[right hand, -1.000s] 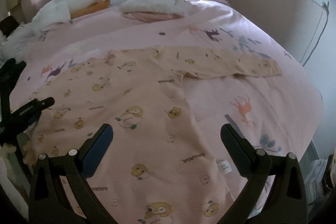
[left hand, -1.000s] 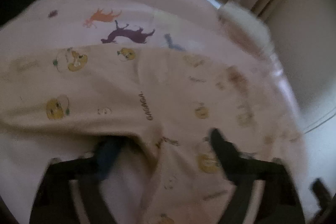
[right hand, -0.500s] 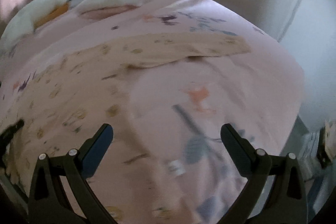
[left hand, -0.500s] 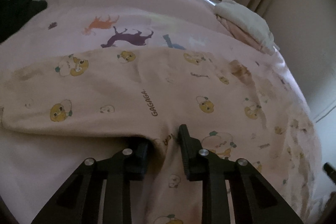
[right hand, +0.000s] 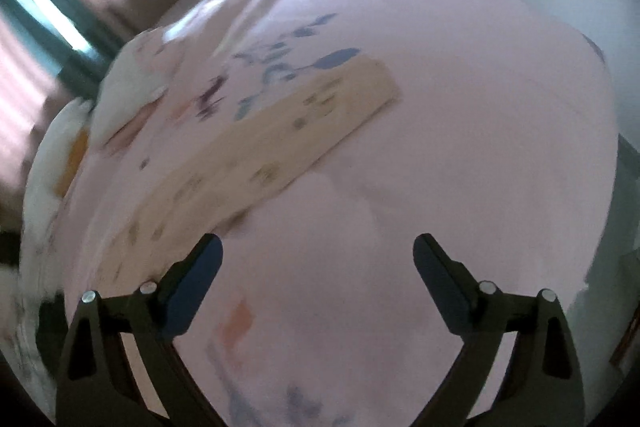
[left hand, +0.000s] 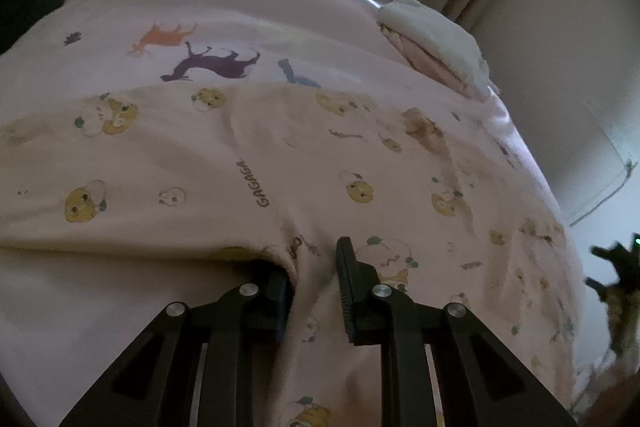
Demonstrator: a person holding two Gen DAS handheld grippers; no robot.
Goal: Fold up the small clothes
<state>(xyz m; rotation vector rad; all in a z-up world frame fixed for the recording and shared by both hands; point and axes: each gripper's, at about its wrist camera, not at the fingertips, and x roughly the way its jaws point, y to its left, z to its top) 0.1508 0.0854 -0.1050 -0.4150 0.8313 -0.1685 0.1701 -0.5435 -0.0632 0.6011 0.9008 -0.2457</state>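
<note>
Since a second ago the left claw [left hand: 314, 273] has gone from spread wide over the cloth to pinched on it, and the right claw [right hand: 318, 255] has swung away from the garment's body toward its far sleeve, the view now smeared by motion.

The garment [left hand: 280, 163], a pale cream baby top printed with little bears, lies spread flat on the bed [left hand: 248, 11], which wears a pink sheet with animal prints. The left claw is closed on a ridge of the fabric where the left sleeve meets the body; one finger is tucked under the edge and the other lies on top. That grip likely serves to lift this side for a fold.

The right claw stands wide open and holds nothing. It hovers over bare sheet, with the sleeve [right hand: 280, 131] stretching away up and to the left of its left finger, near but apart. Its approach probably aims at that sleeve's cuff, to bring it inward.
</note>
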